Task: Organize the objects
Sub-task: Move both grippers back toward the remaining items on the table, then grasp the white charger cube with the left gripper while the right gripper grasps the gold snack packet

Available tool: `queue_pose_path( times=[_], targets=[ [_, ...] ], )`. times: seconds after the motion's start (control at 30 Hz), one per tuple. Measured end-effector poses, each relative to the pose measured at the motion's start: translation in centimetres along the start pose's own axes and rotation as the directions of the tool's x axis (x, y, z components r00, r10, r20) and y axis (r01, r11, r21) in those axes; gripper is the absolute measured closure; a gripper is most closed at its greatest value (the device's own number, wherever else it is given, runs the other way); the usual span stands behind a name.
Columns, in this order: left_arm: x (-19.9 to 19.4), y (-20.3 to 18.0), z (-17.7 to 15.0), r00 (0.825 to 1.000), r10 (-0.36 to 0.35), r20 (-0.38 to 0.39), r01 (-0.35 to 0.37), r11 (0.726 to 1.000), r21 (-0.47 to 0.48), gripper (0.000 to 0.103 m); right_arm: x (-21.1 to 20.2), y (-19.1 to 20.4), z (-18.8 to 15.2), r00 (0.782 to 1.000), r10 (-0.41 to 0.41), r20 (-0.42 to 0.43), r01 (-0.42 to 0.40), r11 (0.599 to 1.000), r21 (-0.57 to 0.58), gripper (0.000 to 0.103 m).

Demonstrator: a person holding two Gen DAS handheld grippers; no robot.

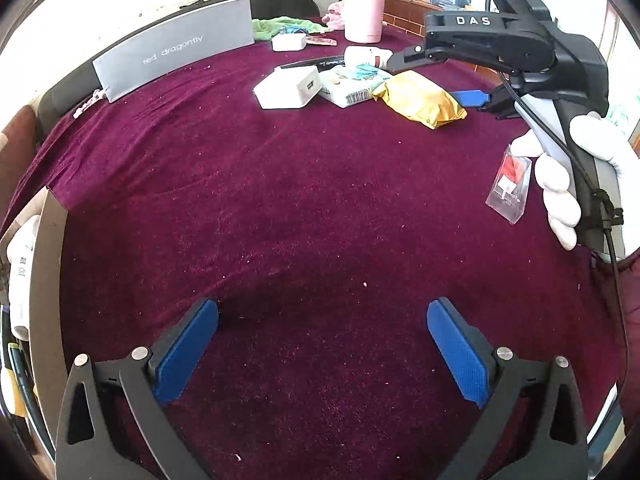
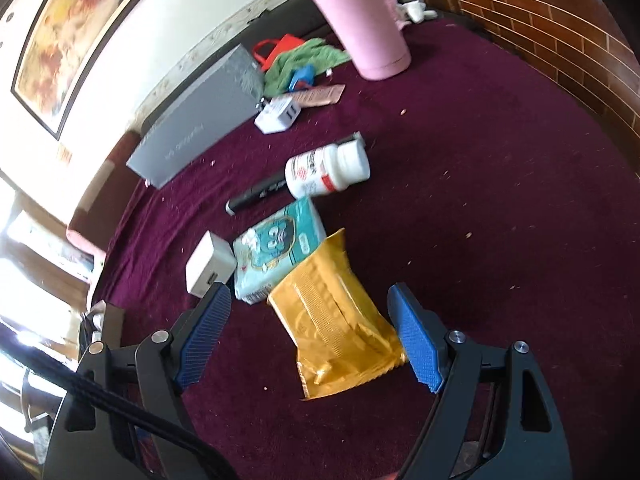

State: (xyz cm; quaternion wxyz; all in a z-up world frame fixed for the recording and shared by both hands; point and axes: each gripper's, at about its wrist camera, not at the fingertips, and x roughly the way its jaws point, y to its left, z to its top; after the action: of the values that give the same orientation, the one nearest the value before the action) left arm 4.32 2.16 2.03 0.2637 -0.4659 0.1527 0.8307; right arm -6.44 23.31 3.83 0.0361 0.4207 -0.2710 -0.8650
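Most sorting looks left — the yellow packet [image 2: 340,312], tissue pack [image 2: 280,248] and pill bottle [image 2: 328,172] lie loose on the purple cloth [image 1: 300,200]; the right gripper [image 2: 310,330], spread, straddles the packet, while the left gripper [image 1: 322,350] hangs wide and empty

I see a maroon velvet cloth [image 1: 304,200] covering the work surface. Upper left of the right wrist view: white wall, framed painting [image 2: 80,28]. Upper right: brown brick-pattern panel [image 2: 560,40]. Bright daylight enters at left.
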Motion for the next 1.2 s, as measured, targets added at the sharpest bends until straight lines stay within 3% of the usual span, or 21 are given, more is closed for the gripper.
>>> queue_pose_path(
  times=[0.1,0.23,0.37,0.57,0.83,0.87,0.9,0.93,0.97,1.0,1.2],
  targets=[
    [0.2,0.3,1.3,0.999,-0.002,-0.045,0.001,1.0,-0.025,0.003,0.2,-0.5,-0.3,1.0,-0.004,-0.006,0.004,1.0,0.001,0.022],
    [-0.7,2.8,6.0,0.995,0.08,0.051,-0.076,0.993,-0.092,0.003,-0.2,-0.5,-0.4,0.999,-0.032,0.005,0.032,0.999,-0.017,0.022],
    [0.6,4.3,11.0,0.984,0.116,0.133,-0.104,0.99,-0.094,0.003,-0.2,-0.3,-0.6,1.0,-0.03,0.006,0.03,0.999,-0.015,0.022],
    [4.8,3.0,15.3,0.969,0.19,0.159,-0.192,0.981,-0.002,0.003,-0.1,0.0,-0.8,0.999,-0.042,0.016,0.042,0.999,-0.026,0.021],
    [8.1,1.1,16.8,0.973,0.175,0.152,-0.198,0.968,0.156,0.004,-0.1,-0.5,-0.4,1.0,-0.012,0.008,0.012,1.0,0.01,0.02],
    [8.2,0.8,16.7,0.974,0.17,0.15,-0.194,0.967,0.167,0.007,-0.1,-0.6,-0.3,1.0,-0.007,0.007,0.007,1.0,0.015,0.02],
    [8.2,0.7,16.5,0.977,0.149,0.15,-0.174,0.969,0.174,0.018,-0.1,-0.7,-0.2,1.0,-0.001,0.006,0.0,1.0,0.023,0.02],
    [8.2,0.7,16.7,0.983,0.112,0.143,-0.136,0.976,0.17,0.039,-0.1,-0.8,-0.2,1.0,0.006,0.005,-0.006,1.0,0.03,0.02],
    [8.1,0.9,16.8,0.99,0.069,0.119,-0.088,0.984,0.158,0.05,-0.1,-1.0,-0.1,1.0,0.015,0.005,-0.015,0.999,0.039,0.02],
    [8.0,1.1,16.9,0.993,0.054,0.104,-0.069,0.987,0.142,0.055,0.0,-1.1,0.0,1.0,0.021,0.005,-0.021,0.999,0.045,0.02],
    [7.0,0.6,15.5,0.992,0.076,0.103,-0.092,0.983,0.159,0.056,0.0,-1.1,-0.1,1.0,0.027,0.01,-0.028,0.999,0.046,0.02]
  ],
)
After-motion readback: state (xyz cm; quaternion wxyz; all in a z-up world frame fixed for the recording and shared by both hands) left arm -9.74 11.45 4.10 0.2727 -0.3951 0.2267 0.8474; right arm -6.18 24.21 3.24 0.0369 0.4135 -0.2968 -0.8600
